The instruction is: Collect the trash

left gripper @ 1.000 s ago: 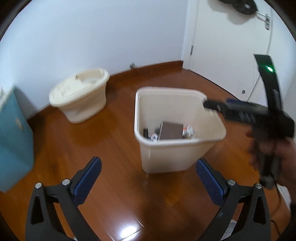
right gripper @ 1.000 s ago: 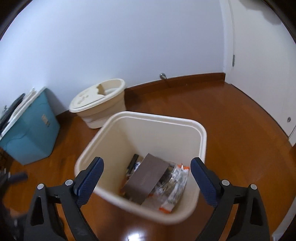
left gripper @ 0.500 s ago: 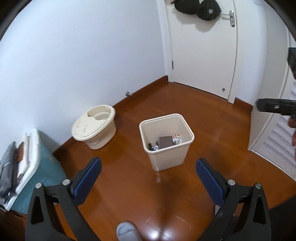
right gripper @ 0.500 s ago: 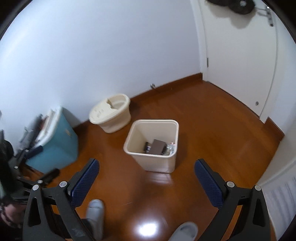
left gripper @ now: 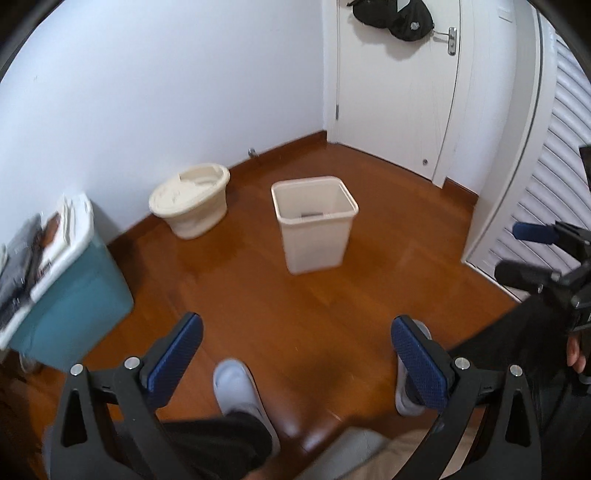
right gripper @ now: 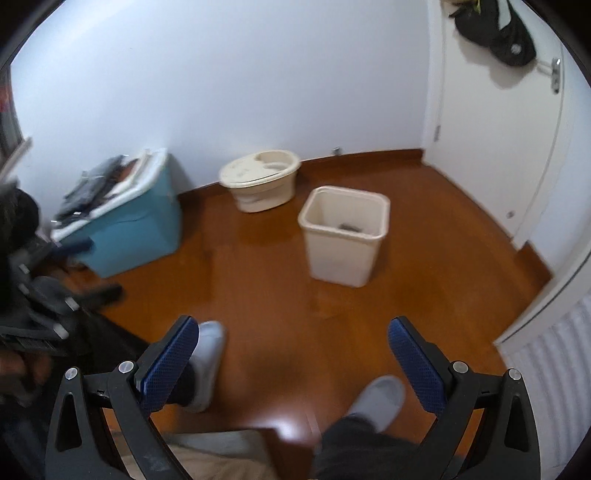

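Two grippers, both yours, both held high above the wooden floor [left gripper: 295, 295] and both empty: your left gripper [left gripper: 295, 354] has its blue-padded fingers [left gripper: 177, 354] spread wide with nothing between them, and your right gripper [right gripper: 291, 358] stands the same way, pads far apart over bare boards. Cream wastebasket [left gripper: 314, 223] stands upright on the floor, well ahead of both grippers and touched by neither; from the left wrist view only a dark sliver of its contents [left gripper: 312, 215] shows near the bottom, and from the right wrist view a similar dark patch shows inside the wastebasket [right gripper: 345, 236], too small to identify. Round cream tub [left gripper: 190, 199] with a moulded lid sits against the baseboard, near the wastebasket but apart from it, on its left. Teal storage bin [left gripper: 70, 295] with a white lid stands further left along the wall, with papers and dark items piled on top, blurred. White door [left gripper: 395, 92] is shut in the far corner, a black bag [left gripper: 393, 18] hanging near its handle; louvred white panel [left gripper: 554, 192] runs along the right edge. Your grey slippers [right gripper: 207, 362] show below the fingers in both views, planted on the floor, dark trouser legs above them. In the left wrist view your right gripper appears at the right edge, held in your hand [left gripper: 576, 350].
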A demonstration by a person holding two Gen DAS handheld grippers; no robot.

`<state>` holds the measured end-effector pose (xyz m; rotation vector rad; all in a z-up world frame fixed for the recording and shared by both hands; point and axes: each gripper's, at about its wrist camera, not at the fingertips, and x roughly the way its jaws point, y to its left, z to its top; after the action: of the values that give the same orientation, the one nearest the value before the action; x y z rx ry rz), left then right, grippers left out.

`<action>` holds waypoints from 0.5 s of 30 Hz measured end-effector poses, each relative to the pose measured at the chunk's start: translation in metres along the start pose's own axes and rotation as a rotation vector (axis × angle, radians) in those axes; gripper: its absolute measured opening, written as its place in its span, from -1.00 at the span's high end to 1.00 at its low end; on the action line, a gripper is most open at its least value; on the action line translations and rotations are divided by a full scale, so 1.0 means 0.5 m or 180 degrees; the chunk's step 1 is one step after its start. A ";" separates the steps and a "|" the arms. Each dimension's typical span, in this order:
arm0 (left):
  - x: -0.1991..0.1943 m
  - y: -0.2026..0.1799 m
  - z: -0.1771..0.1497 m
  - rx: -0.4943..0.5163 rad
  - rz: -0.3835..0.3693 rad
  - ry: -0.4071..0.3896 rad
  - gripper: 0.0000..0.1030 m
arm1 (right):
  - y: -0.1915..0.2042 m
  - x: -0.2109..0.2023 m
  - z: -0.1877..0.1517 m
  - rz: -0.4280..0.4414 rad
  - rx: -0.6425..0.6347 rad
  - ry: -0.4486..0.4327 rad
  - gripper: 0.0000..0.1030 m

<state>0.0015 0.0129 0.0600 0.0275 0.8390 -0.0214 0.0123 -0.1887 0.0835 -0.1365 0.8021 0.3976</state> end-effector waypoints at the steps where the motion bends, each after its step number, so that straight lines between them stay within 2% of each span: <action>1: -0.002 0.001 -0.016 -0.0006 -0.0014 0.0028 -1.00 | 0.011 0.001 -0.011 0.0013 -0.0006 0.0033 -0.99; 4: 0.001 0.010 -0.037 -0.0050 -0.0031 0.0030 -1.00 | 0.035 0.012 -0.042 -0.0089 -0.0130 0.0103 -0.99; 9: 0.004 0.018 -0.039 -0.0150 -0.0071 0.0019 -1.00 | 0.048 0.033 -0.049 -0.0143 -0.0258 0.0138 -0.99; 15: 0.014 0.001 -0.037 -0.0052 -0.0013 0.0001 -1.00 | 0.039 0.039 -0.053 -0.0163 -0.0110 0.0133 -0.99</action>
<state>-0.0078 0.0140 0.0425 0.0103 0.8396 -0.0185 -0.0006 -0.1722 0.0517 -0.1977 0.8315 0.3612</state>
